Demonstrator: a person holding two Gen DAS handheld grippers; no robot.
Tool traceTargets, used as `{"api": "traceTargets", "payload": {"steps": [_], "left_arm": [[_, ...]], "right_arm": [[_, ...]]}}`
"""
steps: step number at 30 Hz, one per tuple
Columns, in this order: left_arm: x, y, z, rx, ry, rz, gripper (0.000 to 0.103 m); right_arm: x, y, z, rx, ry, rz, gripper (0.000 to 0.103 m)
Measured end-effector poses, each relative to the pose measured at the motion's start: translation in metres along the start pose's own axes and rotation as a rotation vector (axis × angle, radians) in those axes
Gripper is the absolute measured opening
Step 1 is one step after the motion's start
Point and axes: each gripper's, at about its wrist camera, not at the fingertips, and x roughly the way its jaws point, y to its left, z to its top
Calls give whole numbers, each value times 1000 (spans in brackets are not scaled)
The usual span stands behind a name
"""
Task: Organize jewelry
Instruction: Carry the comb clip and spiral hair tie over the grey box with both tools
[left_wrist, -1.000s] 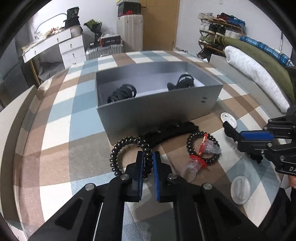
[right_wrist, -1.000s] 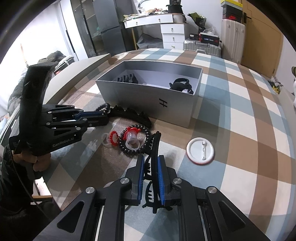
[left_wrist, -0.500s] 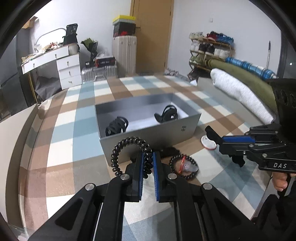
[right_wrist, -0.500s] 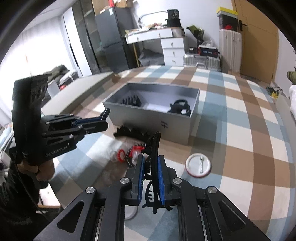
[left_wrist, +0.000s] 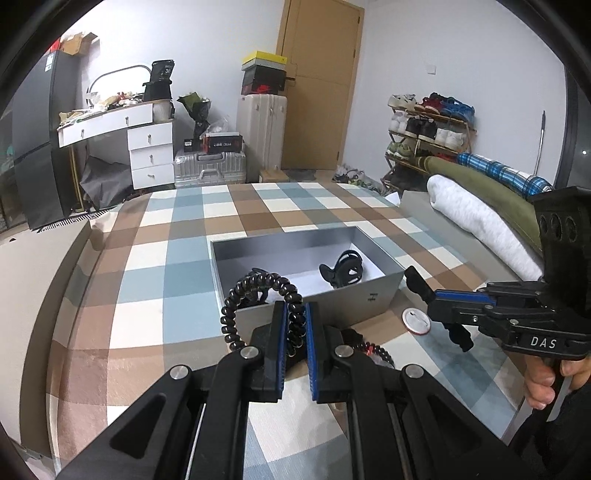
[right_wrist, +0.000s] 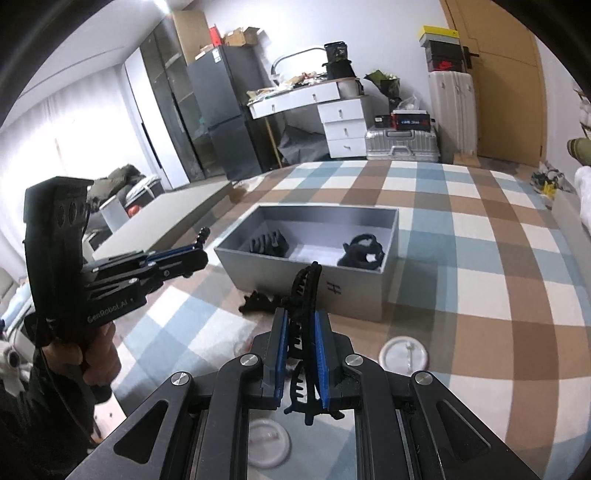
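My left gripper (left_wrist: 294, 310) is shut on a black spiral hair tie (left_wrist: 236, 295) and holds it in the air just in front of the open grey box (left_wrist: 373, 299). My right gripper (right_wrist: 300, 317) is shut on a black claw hair clip (right_wrist: 308, 284), also lifted, in front of the grey box (right_wrist: 354, 295). The box holds a black claw clip (left_wrist: 341, 273) on the right and a dark item (right_wrist: 267, 243) on the left. A black beaded bracelet (left_wrist: 376, 352) lies on the checked cloth, partly hidden behind my left gripper.
A white round badge (left_wrist: 415, 320) lies on the cloth right of the box; it also shows in the right wrist view (right_wrist: 404, 355). Another black clip (right_wrist: 258, 304) lies before the box. A second white disc (right_wrist: 267, 443) lies under my right gripper. Rolled blankets (left_wrist: 480, 218) lie at right.
Both grippers have risen well above the cloth with their items. The left lifted the spiral hair tie off the cloth; the box now looks smaller and farther below.
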Motion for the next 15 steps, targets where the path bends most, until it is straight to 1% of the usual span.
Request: {"api": "traceTargets", "payload": {"steps": [8,15], "left_arm": [[6,1,10,-11,-13,2,5],[15,-3,21,4,-13,14,5]], "right_arm": [[0,-4,21,44,-61,21,13],[-1,-18,40,104,-112,39,13]]}}
